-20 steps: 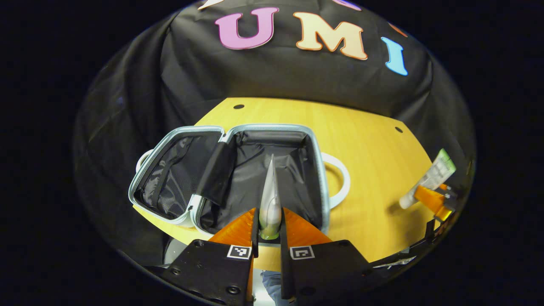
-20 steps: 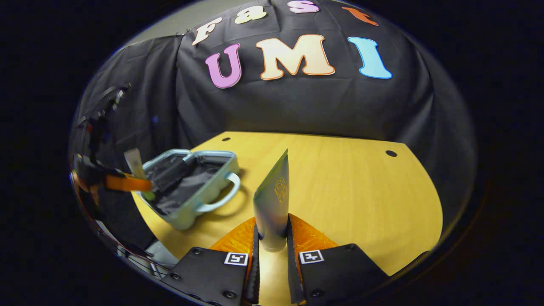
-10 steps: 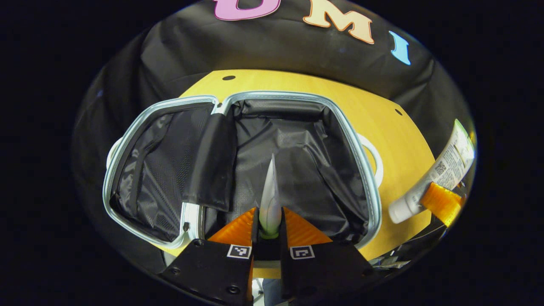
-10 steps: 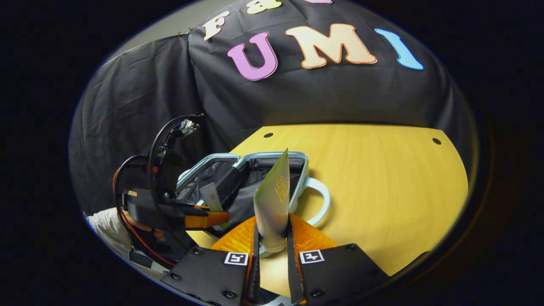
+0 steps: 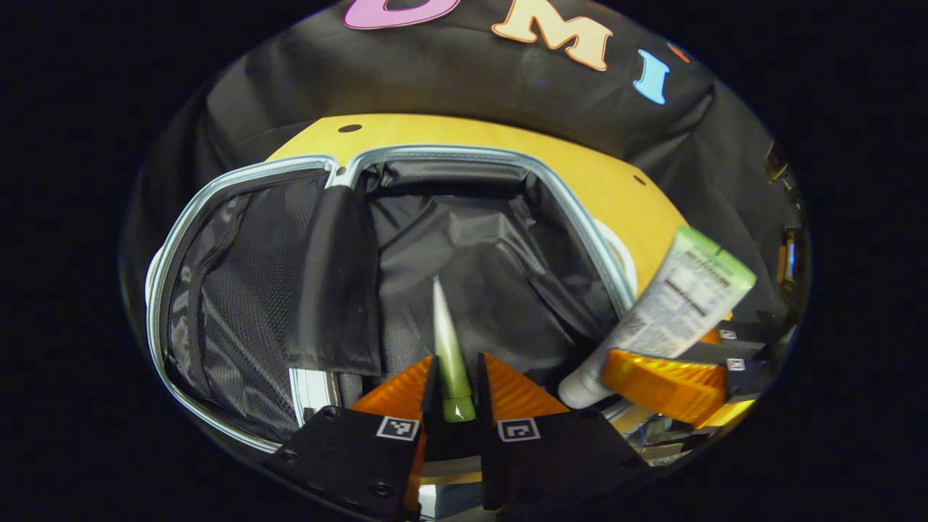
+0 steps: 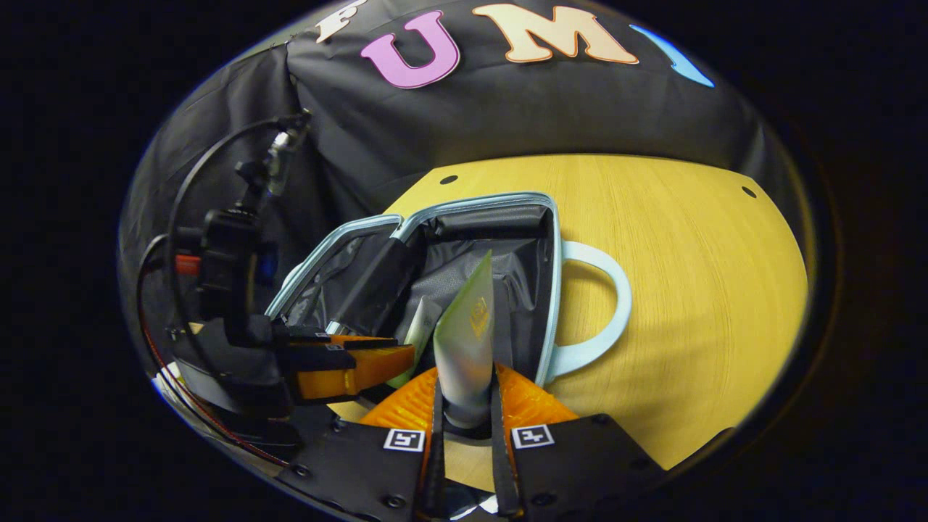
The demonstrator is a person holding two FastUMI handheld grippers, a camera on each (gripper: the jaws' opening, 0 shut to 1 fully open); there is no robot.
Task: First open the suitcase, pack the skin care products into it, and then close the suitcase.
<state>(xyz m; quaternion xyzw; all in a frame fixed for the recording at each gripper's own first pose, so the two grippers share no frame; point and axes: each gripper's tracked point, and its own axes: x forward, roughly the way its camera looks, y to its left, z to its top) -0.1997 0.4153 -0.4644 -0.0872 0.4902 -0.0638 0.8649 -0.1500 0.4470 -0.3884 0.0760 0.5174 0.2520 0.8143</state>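
The open suitcase (image 5: 464, 151) has a pale blue rim and black lining. Its lid half lies to the left and its deeper half in the middle. My left gripper (image 5: 451, 378) is shut on a thin pale green tube (image 5: 447, 341), held edge-on and low inside the deeper half. At the suitcase's right rim, my right gripper (image 5: 656, 380) is shut on a white-and-green tube (image 5: 678, 304). In the right gripper view, that gripper (image 6: 465, 406) holds its tube (image 6: 467, 337) upright over the near edge of the suitcase (image 6: 554, 290). The left gripper (image 6: 355, 362) and its tube (image 6: 420, 330) sit just to the left.
The suitcase lies on a yellow wooden table (image 6: 689, 275) with small dark holes near its far edge. A pale blue handle (image 6: 605, 304) sticks out on the suitcase's right side. Cables and a black mount (image 6: 225, 254) rise behind the left gripper. Black cloth walls the booth.
Both grippers have moved in over the suitcase with their tubes. The left tube has dropped lower into the deeper half. The right gripper has come from the open table to the suitcase's rim.
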